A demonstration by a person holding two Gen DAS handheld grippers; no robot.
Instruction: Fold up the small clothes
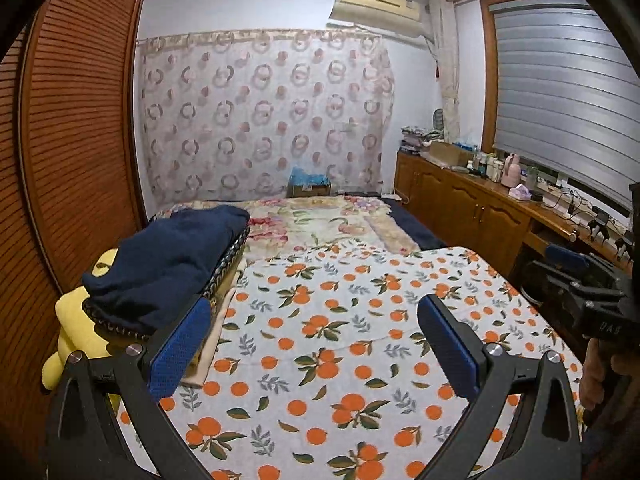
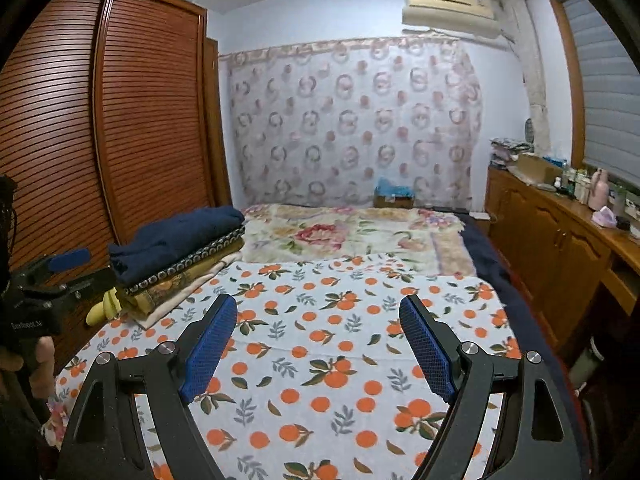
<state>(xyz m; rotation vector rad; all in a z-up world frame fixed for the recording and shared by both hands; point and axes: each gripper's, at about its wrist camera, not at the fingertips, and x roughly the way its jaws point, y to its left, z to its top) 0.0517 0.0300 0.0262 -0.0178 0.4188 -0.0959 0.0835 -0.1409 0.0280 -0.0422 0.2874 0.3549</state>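
A stack of folded clothes with a navy garment [image 1: 168, 260] on top lies at the left of the bed, beside the orange-print cloth [image 1: 340, 344]. It also shows in the right wrist view [image 2: 180, 236], over a patterned piece and a cream piece. My left gripper [image 1: 316, 320] is open and empty above the orange-print cloth, its left finger close to the stack. My right gripper [image 2: 318, 320] is open and empty above the same cloth [image 2: 320, 360]. Each gripper shows at the edge of the other's view.
A yellow plush toy [image 1: 76, 328] lies under the stack at the left. A louvred wooden wardrobe [image 1: 72, 120] stands close on the left. A floral blanket [image 2: 348, 236] covers the far bed. A wooden cabinet [image 2: 560, 240] with bottles runs along the right.
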